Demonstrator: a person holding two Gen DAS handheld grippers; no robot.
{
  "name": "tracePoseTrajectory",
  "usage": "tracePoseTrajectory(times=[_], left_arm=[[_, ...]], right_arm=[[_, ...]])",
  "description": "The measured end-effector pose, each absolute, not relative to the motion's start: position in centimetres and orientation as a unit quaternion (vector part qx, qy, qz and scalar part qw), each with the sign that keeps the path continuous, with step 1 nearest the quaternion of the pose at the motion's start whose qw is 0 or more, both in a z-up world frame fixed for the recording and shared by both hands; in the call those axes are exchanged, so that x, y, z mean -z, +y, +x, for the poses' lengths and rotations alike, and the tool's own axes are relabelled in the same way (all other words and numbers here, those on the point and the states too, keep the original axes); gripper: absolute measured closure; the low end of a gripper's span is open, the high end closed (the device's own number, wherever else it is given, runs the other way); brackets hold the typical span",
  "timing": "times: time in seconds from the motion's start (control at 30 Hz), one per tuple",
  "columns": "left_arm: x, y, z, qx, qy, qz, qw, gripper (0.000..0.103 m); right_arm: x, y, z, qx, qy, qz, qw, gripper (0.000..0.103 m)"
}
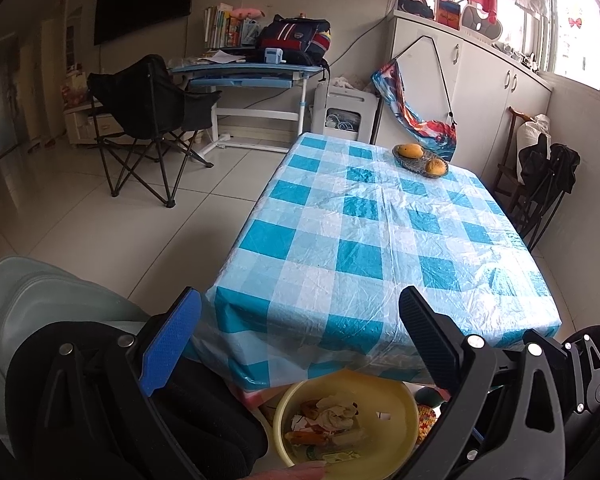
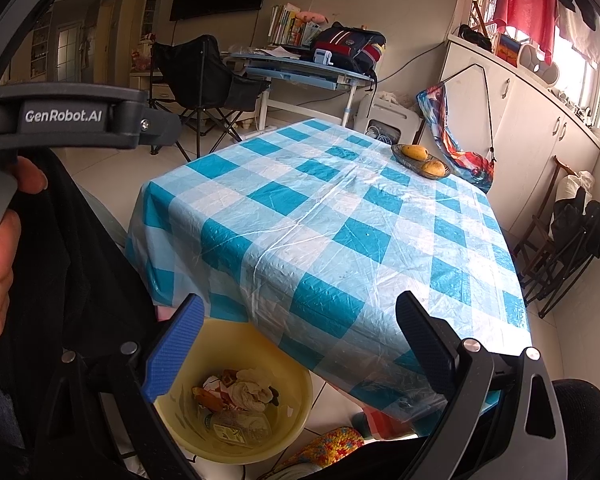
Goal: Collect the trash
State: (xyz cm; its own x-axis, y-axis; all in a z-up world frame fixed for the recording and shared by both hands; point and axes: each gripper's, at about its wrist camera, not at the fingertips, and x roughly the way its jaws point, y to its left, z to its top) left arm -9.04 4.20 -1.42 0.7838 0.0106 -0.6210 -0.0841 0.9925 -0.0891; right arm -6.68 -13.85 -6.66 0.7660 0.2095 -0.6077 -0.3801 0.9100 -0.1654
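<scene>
**Both tools held wide above the trash basin**

The left tool (image 1: 300, 340) hangs at the near edge of the surface (image 1: 380, 232), its fingers spread wide with nothing between them. The right tool (image 2: 300, 344) is the same: wide apart and gripping nothing, held over the near corner of the checked blue-and-white cloth. Just below that edge, on the floor, sits a yellow basin (image 2: 292, 396) holding the trash (image 2: 252, 392): crumpled paper, scraps of wrapper and a flattened clear bottle, all heaped at its bottom. In the left wrist view the basin (image 1: 396, 408) shows between the two fingers, partly tucked under the cloth's overhang. At the far end of the surface a shallow dish (image 1: 414, 164) carries two mangoes. A black folding chair (image 1: 148, 120) stands on the tiled floor off to the left, well apart from the surface.
</scene>
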Motion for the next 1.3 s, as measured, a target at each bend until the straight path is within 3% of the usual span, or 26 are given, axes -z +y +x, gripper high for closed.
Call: tracePoseTrajectory(times=[0.6, 1.07, 1.3], left_arm=[[1.8, 2.1, -9.2, -0.011, 0.324, -0.014, 0.946, 0.007], [1.2, 2.2, -10.1, -0.011, 0.265, -0.027, 0.964, 0.007], [1.6, 1.6, -9.3, 0.003, 0.308, 0.004, 0.952, 0.007]], right_arm=[[6.5, -14.4, -6.6, -0.158, 0.302, -0.139, 0.930, 0.011], [6.5, -14.4, -6.6, -0.158, 0.302, -0.139, 0.930, 0.011], [6.5, -14.5, -6.6, -0.157, 0.302, -0.140, 0.930, 0.011]])
